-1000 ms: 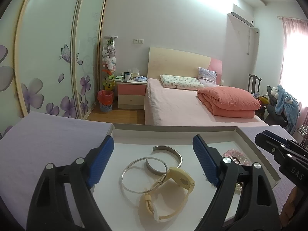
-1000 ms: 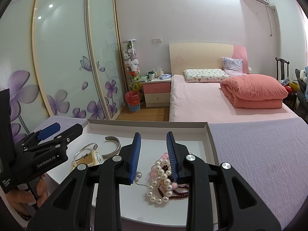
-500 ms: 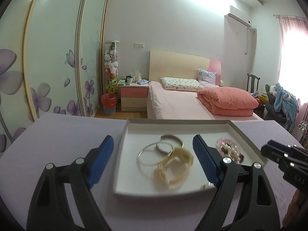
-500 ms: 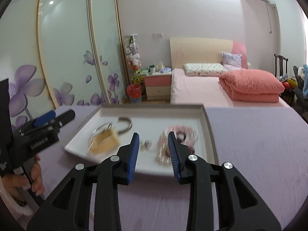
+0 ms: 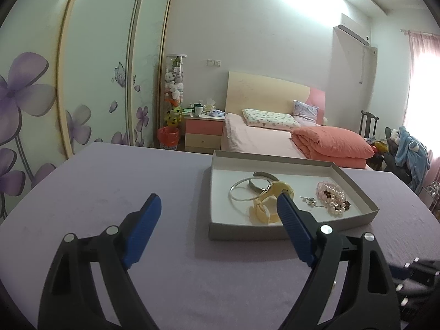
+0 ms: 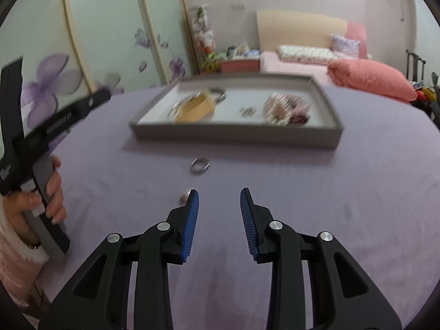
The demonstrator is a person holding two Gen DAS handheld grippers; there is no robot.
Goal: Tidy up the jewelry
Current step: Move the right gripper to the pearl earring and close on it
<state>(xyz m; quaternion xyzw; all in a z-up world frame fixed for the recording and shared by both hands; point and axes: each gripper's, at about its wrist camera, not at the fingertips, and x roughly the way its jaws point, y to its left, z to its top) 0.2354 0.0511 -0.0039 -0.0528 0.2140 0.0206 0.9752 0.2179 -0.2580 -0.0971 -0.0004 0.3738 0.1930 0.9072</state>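
A grey tray on the purple tabletop holds a thin silver bangle, a silver cuff, a cream watch, a small chain piece and pearl and pink bead strands. A small silver ring and a tiny pinkish piece lie on the cloth in front of the tray. My left gripper is open and empty, left of and in front of the tray. My right gripper is open and empty, just behind the ring; the right wrist view is blurred.
The left gripper's body and the hand holding it stand at the left. Behind the table are a bed, a nightstand and flowered wardrobe doors.
Both grippers have pulled back from over the tray toward the table's near side. The right gripper's jaws have opened wider. The ring on the cloth has come into view.
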